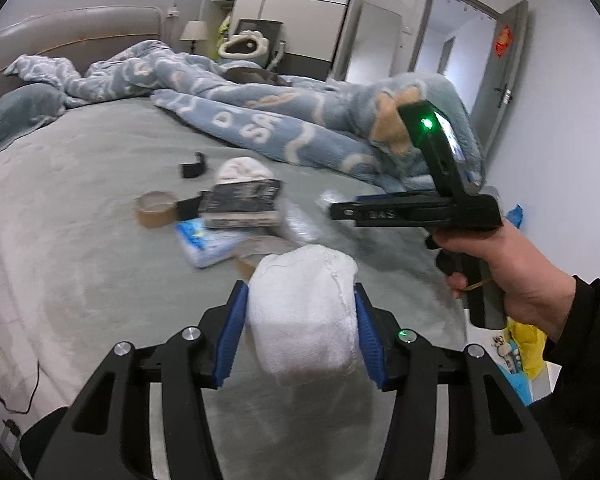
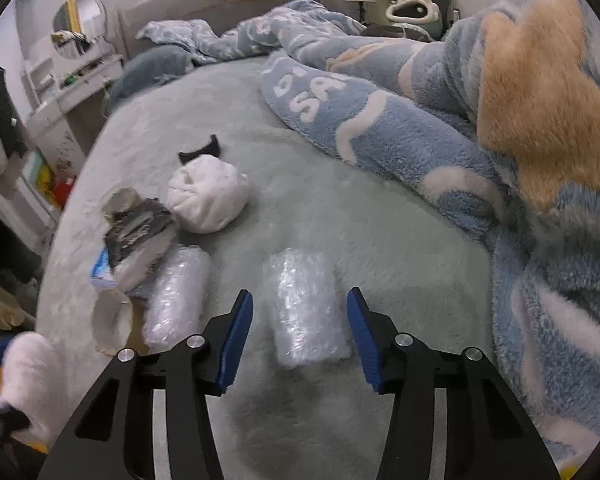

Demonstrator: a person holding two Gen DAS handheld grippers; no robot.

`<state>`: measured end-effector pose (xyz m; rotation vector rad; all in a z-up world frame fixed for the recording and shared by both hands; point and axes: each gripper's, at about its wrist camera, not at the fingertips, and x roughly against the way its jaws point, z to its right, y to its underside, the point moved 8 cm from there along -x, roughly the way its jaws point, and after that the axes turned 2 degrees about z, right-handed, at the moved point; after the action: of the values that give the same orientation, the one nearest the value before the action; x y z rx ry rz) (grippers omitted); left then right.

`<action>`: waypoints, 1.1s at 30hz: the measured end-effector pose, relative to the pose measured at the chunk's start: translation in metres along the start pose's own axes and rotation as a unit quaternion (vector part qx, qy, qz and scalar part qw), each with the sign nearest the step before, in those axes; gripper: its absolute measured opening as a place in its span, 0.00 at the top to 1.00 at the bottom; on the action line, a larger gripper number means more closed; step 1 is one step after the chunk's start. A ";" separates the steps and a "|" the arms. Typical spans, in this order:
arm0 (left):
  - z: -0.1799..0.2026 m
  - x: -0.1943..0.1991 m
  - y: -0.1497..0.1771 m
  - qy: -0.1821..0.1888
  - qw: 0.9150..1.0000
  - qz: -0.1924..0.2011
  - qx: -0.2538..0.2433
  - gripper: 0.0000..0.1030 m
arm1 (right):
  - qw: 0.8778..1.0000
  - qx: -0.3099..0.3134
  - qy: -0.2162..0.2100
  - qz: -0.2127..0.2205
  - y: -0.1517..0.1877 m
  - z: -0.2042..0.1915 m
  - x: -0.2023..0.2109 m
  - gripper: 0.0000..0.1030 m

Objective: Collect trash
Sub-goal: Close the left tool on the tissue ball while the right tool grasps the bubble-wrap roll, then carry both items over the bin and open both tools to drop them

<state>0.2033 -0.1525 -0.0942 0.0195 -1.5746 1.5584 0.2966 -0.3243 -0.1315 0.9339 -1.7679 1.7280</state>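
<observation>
My left gripper [image 1: 300, 292] is shut on a white rolled cloth bundle [image 1: 304, 328], held up off the grey-green bed [image 1: 80, 248]; the same bundle shows blurred at the lower left of the right wrist view [image 2: 28, 372]. My right gripper [image 2: 300, 300] points down at the bed with its blue pads on either side of a bubble-wrap roll [image 2: 304, 312] that lies on the sheet, with a thin gap at each pad. A second bubble-wrap roll [image 2: 176, 296], a dark wrapped packet [image 2: 140, 228], a torn paper cup [image 2: 108, 320] and a white cloth ball [image 2: 208, 196] lie to the left.
A crumpled blue fleece blanket [image 2: 380, 128] runs along the right of the bed. A brown tape roll [image 1: 154, 208] and a small black clip [image 1: 192, 166] lie on the sheet. A person's hand [image 1: 512, 276] holds the right gripper. A yellow bag [image 1: 528, 340] sits below it.
</observation>
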 end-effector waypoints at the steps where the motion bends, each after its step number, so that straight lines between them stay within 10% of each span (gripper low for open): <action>1: -0.005 0.003 0.000 -0.005 1.000 0.002 0.002 0.47 | 1.000 -0.001 0.002 -0.004 0.001 0.000 -0.001 0.59; 11: -0.074 0.035 0.005 -0.087 0.995 0.002 0.051 0.47 | 0.999 -0.022 0.025 0.026 -0.021 -0.024 0.019 0.67; 18: -0.123 0.060 0.019 -0.138 0.987 0.002 0.076 0.47 | 0.994 0.001 -0.053 0.090 -0.047 -0.104 0.058 0.67; 33: -0.216 0.095 0.085 -0.201 0.968 -0.063 0.137 0.47 | 0.978 0.103 -0.162 0.083 -0.033 -0.275 0.057 0.66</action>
<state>0.2175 0.0919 -0.1478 0.6126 -1.6075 1.7314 0.2535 -0.0579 -0.0460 1.2479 -1.9429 1.9843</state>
